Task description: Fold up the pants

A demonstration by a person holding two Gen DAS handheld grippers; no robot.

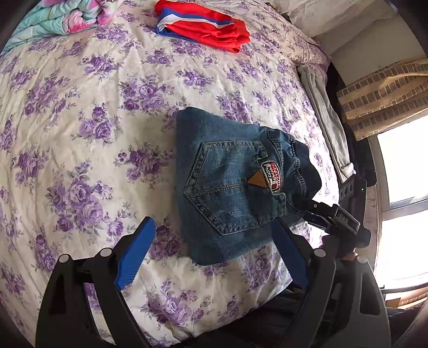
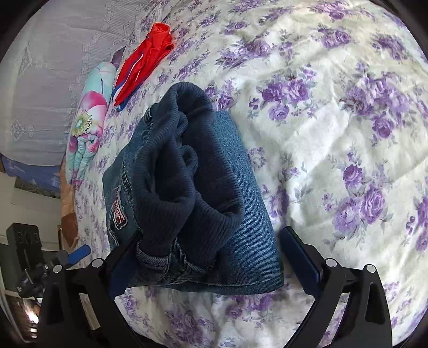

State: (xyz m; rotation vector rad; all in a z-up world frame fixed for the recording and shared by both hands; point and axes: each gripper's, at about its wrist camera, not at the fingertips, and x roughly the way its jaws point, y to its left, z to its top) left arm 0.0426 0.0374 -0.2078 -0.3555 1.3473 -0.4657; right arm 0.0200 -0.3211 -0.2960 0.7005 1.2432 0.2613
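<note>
Blue denim pants (image 1: 230, 184) lie folded into a compact bundle on the floral bedspread (image 1: 88, 128), back pocket and logo patch up, ribbed waistband toward the right. My left gripper (image 1: 214, 241) is open, hovering at the bundle's near edge, fingers (image 1: 136, 254) on either side of its corner. In the right wrist view the pants (image 2: 187, 192) fill the centre, with the dark waistband bunched on top. My right gripper (image 2: 203, 257) is open with its jaws on both sides of the bundle's near end, not closed on it. The right gripper also shows in the left wrist view (image 1: 331, 216).
A folded red, white and blue garment (image 1: 203, 24) lies at the far side of the bed. A rolled floral quilt (image 1: 58, 18) sits at the far left corner. The bed edge, a curtain (image 1: 385, 96) and a bright window are on the right.
</note>
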